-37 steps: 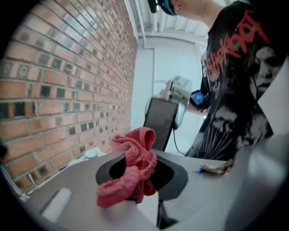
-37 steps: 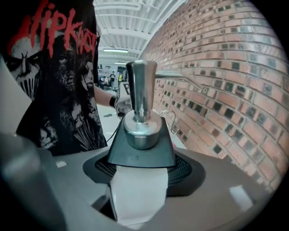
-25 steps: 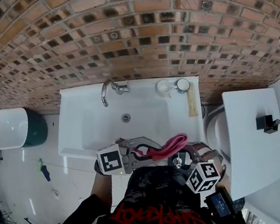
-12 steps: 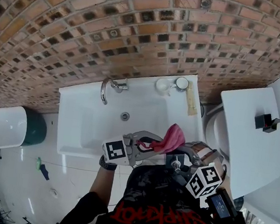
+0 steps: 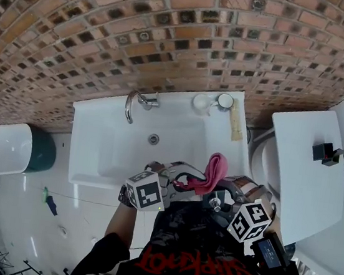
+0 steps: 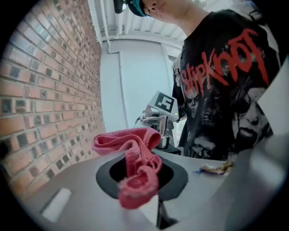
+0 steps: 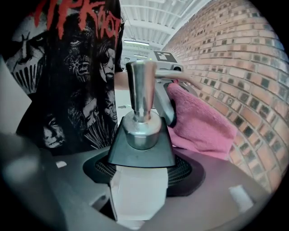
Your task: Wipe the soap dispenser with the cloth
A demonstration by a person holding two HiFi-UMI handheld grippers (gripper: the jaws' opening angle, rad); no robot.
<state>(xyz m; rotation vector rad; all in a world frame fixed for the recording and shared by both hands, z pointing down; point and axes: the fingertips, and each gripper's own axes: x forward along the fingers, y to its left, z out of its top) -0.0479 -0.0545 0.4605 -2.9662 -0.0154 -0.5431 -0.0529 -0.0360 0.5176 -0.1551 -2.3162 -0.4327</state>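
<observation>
My right gripper (image 7: 137, 182) is shut on the soap dispenser's white body (image 7: 135, 191), below its dark collar and silver pump (image 7: 141, 97). In the head view the right gripper (image 5: 221, 195) holds the dispenser (image 5: 216, 202) close to the person's chest, over the sink's front edge. The pink cloth (image 6: 135, 158) hangs bunched from my left gripper (image 6: 143, 187), which is shut on it. In the head view the left gripper (image 5: 181, 174) holds the cloth (image 5: 212, 172) just left of the dispenser. In the right gripper view the cloth (image 7: 201, 124) lies right beside the pump; contact is unclear.
A white sink (image 5: 104, 150) with a chrome tap (image 5: 133, 105) stands against the brick wall. Two small cups (image 5: 202, 105) and a beige item (image 5: 235, 126) sit at its back right. A toilet cistern lid (image 5: 305, 176) is on the right, and a white-lidded green bin (image 5: 13, 153) on the left.
The left gripper has shifted slightly right and lower with the cloth, which now hangs closer to the dispenser. The right gripper and the dispenser have stayed put.
</observation>
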